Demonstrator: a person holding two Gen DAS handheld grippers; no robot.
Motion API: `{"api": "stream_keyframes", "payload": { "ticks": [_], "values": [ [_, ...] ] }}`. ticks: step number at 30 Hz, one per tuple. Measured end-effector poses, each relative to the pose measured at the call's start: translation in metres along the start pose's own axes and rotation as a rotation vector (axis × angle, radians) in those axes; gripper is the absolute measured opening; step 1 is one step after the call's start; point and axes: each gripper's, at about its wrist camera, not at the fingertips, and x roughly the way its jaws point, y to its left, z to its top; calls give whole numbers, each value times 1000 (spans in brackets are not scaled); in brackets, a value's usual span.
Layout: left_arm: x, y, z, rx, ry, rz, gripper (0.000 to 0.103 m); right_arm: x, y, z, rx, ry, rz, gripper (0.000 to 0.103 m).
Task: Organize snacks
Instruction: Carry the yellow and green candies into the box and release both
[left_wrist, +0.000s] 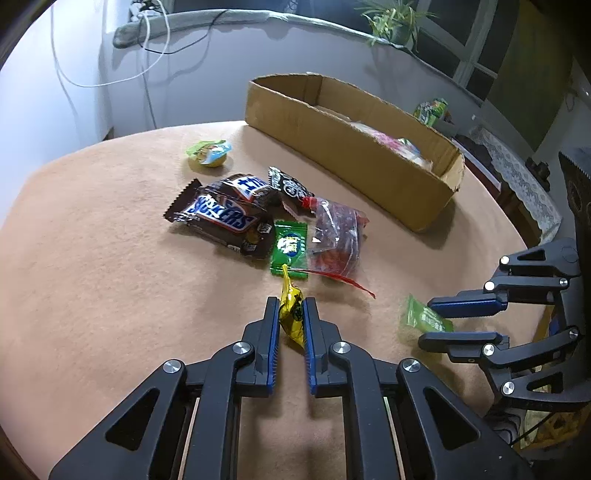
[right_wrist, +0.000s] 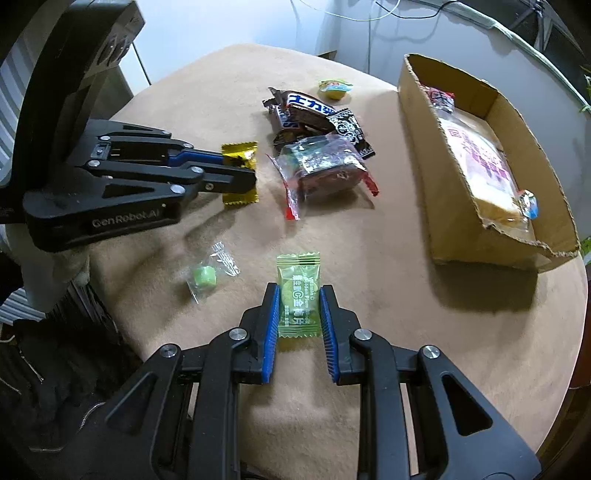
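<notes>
Left gripper (left_wrist: 291, 314), entering from the bottom centre of the left wrist view, is pinching a yellow candy wrapper (left_wrist: 291, 314) between its blue-padded fingers (left_wrist: 274, 332); the same wrapper (right_wrist: 240, 173) is appearing gold at the left of the right wrist view, raised over the tan tablecloth (right_wrist: 369, 295). Right gripper (right_wrist: 297, 314), at the bottom centre of its own view, is straddling a pale green tablet sachet (right_wrist: 298, 295) lying flat on the cloth, its fingers spread at either side; whether the pads are touching the sachet cannot be told. A clear-wrapped green sweet (right_wrist: 207, 277) is lying to the left of that sachet. Mid-frame, a heap is comprising Snickers bars (left_wrist: 221, 218), a black packet (left_wrist: 290, 184), a green sachet (left_wrist: 290, 247) and a red-edged clear bag (left_wrist: 338, 236). A jelly cup (left_wrist: 208, 155) is sitting apart, above the heap. The cardboard box (left_wrist: 332, 147), at the upper right, is holding a pink-printed bag (right_wrist: 480, 158).
</notes>
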Motion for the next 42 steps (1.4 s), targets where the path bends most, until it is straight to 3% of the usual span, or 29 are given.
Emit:
{"api": "stream_keyframes", "payload": {
  "ticks": [18, 31, 42],
  "values": [
    [-34, 9, 18, -32, -79, -27, 10, -51, -30, 4, 76, -115, -26, 22],
    [-33, -4, 77, -1, -149, -57, 10, -78, -97, 42, 165, -193, -98, 22],
    [-4, -15, 131, 1, -147, -111, 10, -61, -150, 69, 212, -178, -132, 22]
  ]
}}
